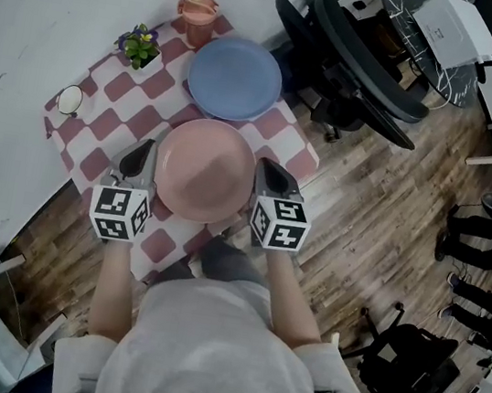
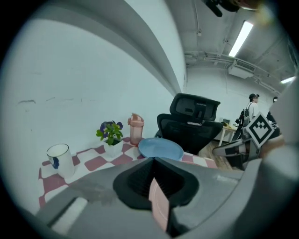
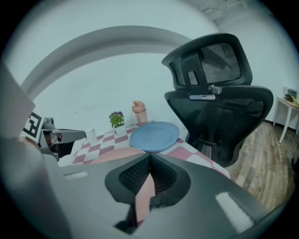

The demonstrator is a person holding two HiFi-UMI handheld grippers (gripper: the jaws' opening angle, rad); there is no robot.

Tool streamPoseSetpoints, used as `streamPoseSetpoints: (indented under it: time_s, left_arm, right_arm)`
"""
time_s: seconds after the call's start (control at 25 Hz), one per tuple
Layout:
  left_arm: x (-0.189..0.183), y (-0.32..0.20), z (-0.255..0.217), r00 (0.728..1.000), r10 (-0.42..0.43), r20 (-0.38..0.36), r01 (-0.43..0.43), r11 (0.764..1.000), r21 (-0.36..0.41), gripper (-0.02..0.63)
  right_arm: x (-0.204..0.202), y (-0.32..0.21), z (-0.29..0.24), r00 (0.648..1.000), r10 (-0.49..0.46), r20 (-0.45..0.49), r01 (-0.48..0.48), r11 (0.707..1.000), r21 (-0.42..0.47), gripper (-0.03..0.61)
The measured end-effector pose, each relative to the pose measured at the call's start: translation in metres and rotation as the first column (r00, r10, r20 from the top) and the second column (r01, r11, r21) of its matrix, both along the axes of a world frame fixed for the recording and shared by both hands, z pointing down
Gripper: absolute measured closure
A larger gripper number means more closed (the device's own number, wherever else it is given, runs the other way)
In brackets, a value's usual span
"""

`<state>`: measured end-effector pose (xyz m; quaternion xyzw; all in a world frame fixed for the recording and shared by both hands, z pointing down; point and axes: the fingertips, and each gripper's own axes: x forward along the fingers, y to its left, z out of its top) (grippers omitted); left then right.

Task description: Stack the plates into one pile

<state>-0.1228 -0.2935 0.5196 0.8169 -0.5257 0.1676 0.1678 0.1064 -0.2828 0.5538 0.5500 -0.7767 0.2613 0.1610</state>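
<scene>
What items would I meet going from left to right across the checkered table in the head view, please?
White mug → potted plant → pink bottle → blue plate. The pink plate spans several of these, so it is left out.

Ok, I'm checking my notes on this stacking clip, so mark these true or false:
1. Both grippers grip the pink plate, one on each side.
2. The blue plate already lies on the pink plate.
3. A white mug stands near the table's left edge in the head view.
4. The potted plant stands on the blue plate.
1. True. The left gripper and right gripper are each shut on opposite rims of the pink plate.
2. False. The blue plate lies by itself on the checked cloth, beyond the pink plate.
3. True. The white mug is there.
4. False. The potted plant stands on the cloth, left of the pink bottle.
</scene>
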Motion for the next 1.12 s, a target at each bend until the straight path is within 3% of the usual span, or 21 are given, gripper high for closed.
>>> streamPoseSetpoints:
  time_s: [0.36,0.64,0.92,1.12]
  left_arm:
    - [0.004,-0.015,-0.058,0.999,-0.023,-0.024,0.027,0.982,0.188,0.607]
    - [0.003,-0.024,-0.096,0.997,-0.046,-0.064,0.064,0.947,0.315,0.609]
    - [0.006,-0.047,-0.118,0.996,-0.04,-0.073,0.063,0.934,0.35,0.609]
    - [0.012,-0.075,-0.107,0.998,-0.026,-0.05,0.039,0.959,0.279,0.609]
  right_arm:
    - [0.008,-0.029,-0.076,0.999,-0.044,0.032,0.034,0.968,0.248,0.578]
    - [0.013,-0.046,-0.104,0.997,-0.074,0.017,0.064,0.938,0.341,0.578]
    - [0.015,-0.073,-0.112,0.995,-0.1,0.005,0.091,0.926,0.367,0.578]
    - [0.018,-0.096,-0.097,0.994,-0.111,0.02,0.101,0.955,0.28,0.578]
